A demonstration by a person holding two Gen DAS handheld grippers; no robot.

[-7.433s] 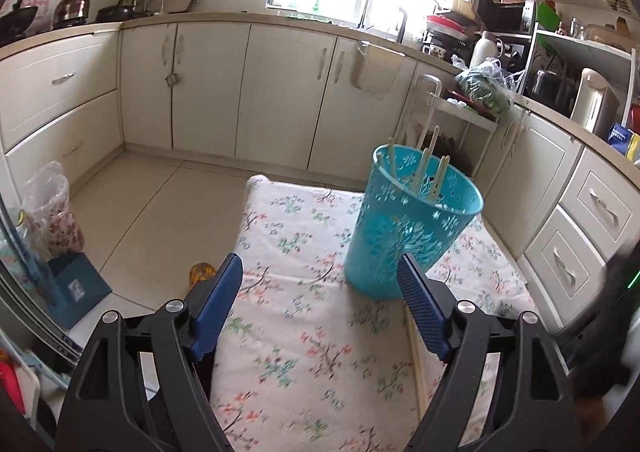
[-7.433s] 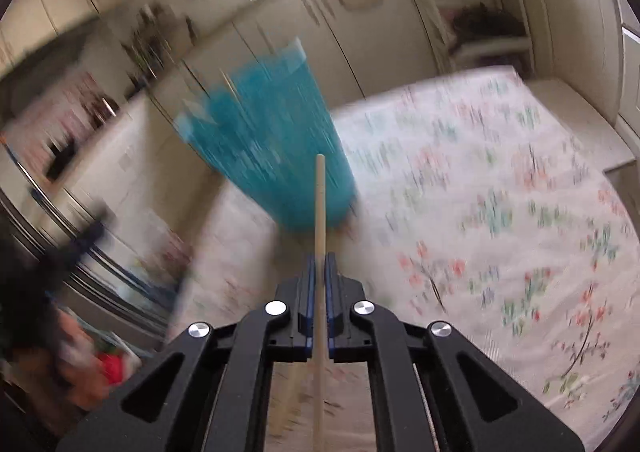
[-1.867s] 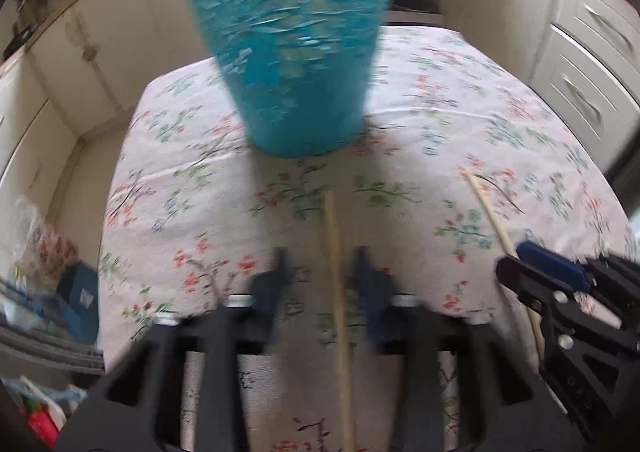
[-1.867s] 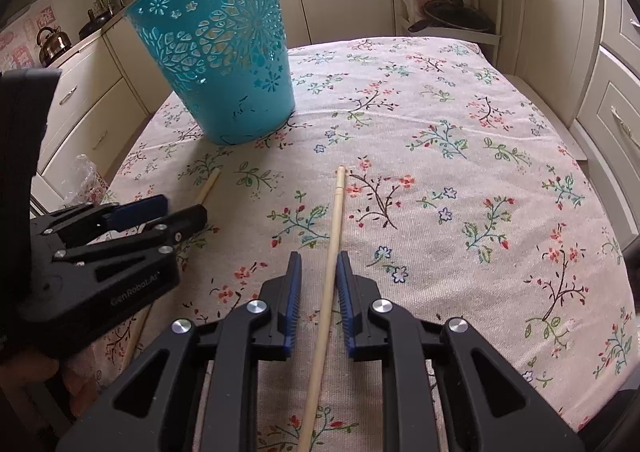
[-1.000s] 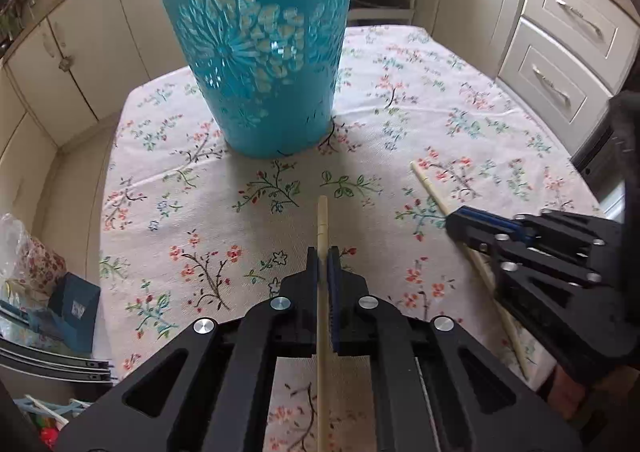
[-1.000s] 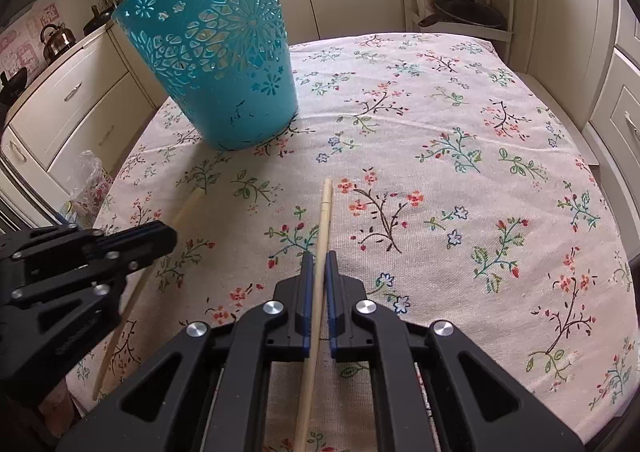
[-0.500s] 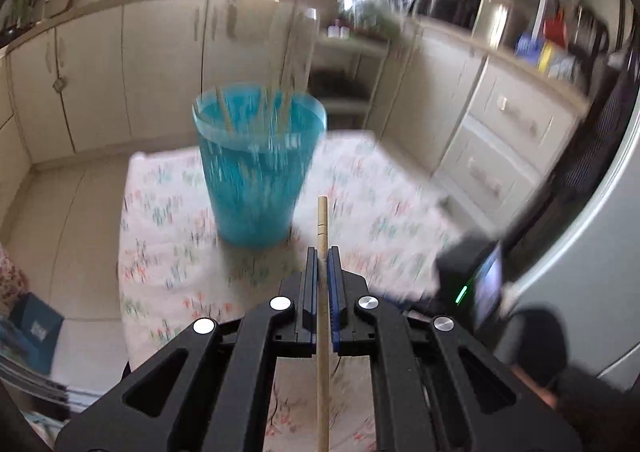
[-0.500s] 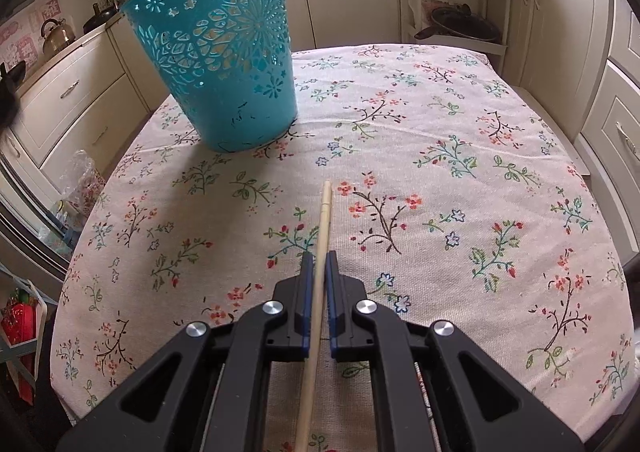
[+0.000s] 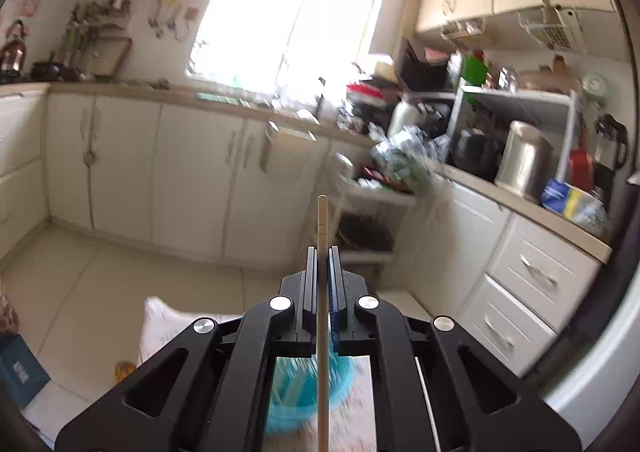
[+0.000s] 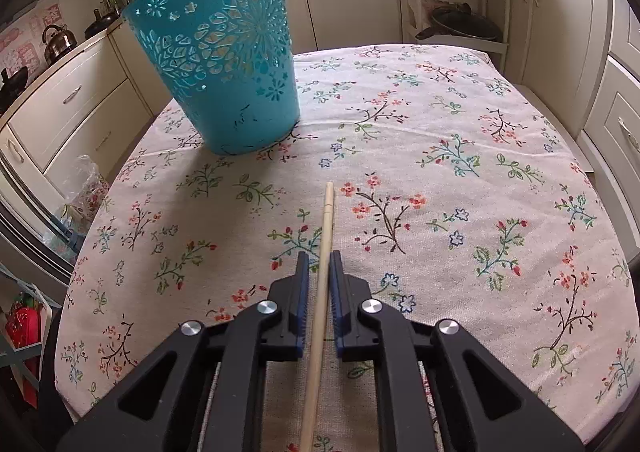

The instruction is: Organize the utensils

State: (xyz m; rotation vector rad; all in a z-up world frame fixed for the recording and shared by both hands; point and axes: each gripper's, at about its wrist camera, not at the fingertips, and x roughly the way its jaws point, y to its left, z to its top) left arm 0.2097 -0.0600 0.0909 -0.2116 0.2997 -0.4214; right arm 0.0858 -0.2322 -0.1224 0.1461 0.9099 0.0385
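Now one chopstick (image 9: pixel 322 236) is sticking out level from the left gripper (image 9: pixel 322 272), its jaws clamping it above the blue basket (image 9: pixel 296 400). Another chopstick (image 10: pixel 325 236) is lying on the cloth-covered counter (image 10: pixel 460 156) between the right gripper's (image 10: pixel 319 272) jaws, which have just been opening off it.

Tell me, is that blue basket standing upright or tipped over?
Upright. The blue basket stands on its narrow base on the flowered tablecloth, open rim at the top.
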